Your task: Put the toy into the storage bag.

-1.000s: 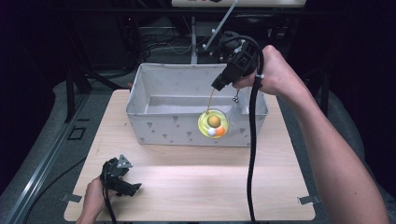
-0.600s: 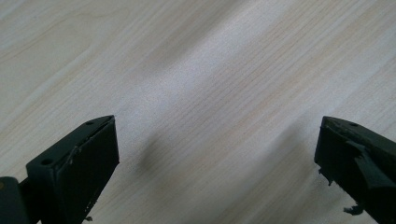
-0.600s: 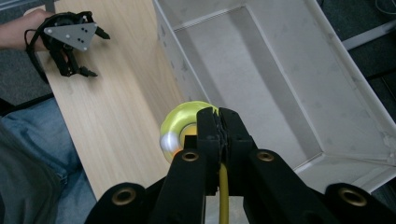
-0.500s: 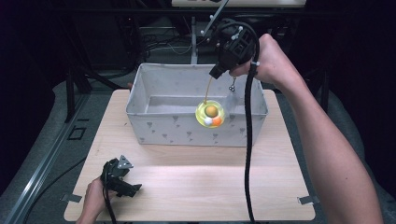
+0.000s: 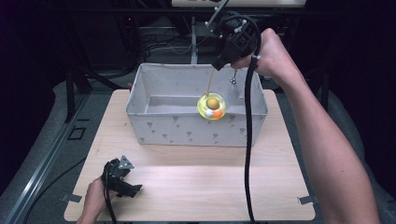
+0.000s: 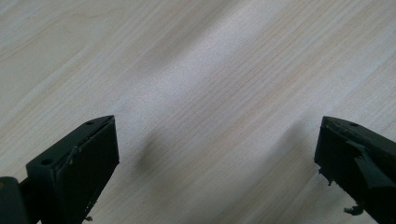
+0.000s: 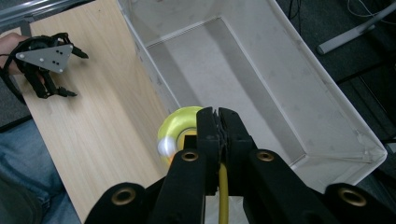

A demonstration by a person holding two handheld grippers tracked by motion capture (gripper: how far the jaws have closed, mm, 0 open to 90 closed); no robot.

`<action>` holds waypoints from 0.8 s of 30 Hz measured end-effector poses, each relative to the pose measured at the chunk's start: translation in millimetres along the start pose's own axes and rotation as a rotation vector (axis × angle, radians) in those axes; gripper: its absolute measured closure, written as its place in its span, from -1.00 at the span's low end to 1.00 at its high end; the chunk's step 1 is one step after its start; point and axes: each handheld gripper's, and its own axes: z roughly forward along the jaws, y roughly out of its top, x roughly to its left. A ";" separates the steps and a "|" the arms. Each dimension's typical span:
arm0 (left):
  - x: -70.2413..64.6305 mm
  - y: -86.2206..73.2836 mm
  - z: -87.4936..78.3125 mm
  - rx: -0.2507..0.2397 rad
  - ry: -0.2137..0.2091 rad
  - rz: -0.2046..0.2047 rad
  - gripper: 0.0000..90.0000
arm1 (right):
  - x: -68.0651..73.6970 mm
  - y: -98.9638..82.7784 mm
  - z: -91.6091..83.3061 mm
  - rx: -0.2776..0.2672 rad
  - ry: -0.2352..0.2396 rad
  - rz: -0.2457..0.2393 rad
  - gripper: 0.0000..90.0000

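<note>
A yellow ring toy (image 5: pixel 212 106) with a tan ball and small coloured balls inside hangs on a thin yellow cord (image 5: pixel 211 81) over the front part of the white fabric bin (image 5: pixel 187 128). My right gripper (image 5: pixel 218 65) is held high above the bin and shut on the top of that cord. In the right gripper view the jaws (image 7: pixel 218 114) are pressed together, the cord (image 7: pixel 223 196) runs between them, and the blurred toy (image 7: pixel 175 128) hangs below. My left gripper (image 5: pixel 134 190) rests on the table's front left corner, open (image 6: pixel 217 135) with only bare wood between its fingers.
The bin's floor (image 7: pixel 224 70) is bare in the right gripper view. A black cable (image 5: pixel 247 140) drops from the right gripper across the bin's right front and the wooden table (image 5: pixel 210 177). Dark stands and cables sit behind the table. A person's trouser leg (image 7: pixel 28 172) is at the table's near side.
My right gripper has risen and moved back a little, lifting the hanging toy higher over the bin. The left gripper has stayed where it was.
</note>
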 end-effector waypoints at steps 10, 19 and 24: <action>-0.2 0.1 0.4 0.006 0.001 0.008 -1.00 | -14.6 -2.6 3.3 -0.032 -0.047 0.048 0.96; -0.8 0.2 1.3 0.012 -0.002 0.015 -1.00 | -26.5 -5.4 7.2 -0.040 -0.084 0.086 0.96; -0.9 0.3 1.7 0.016 -0.002 0.020 -1.00 | -36.8 -10.3 9.8 -0.049 -0.101 0.122 0.96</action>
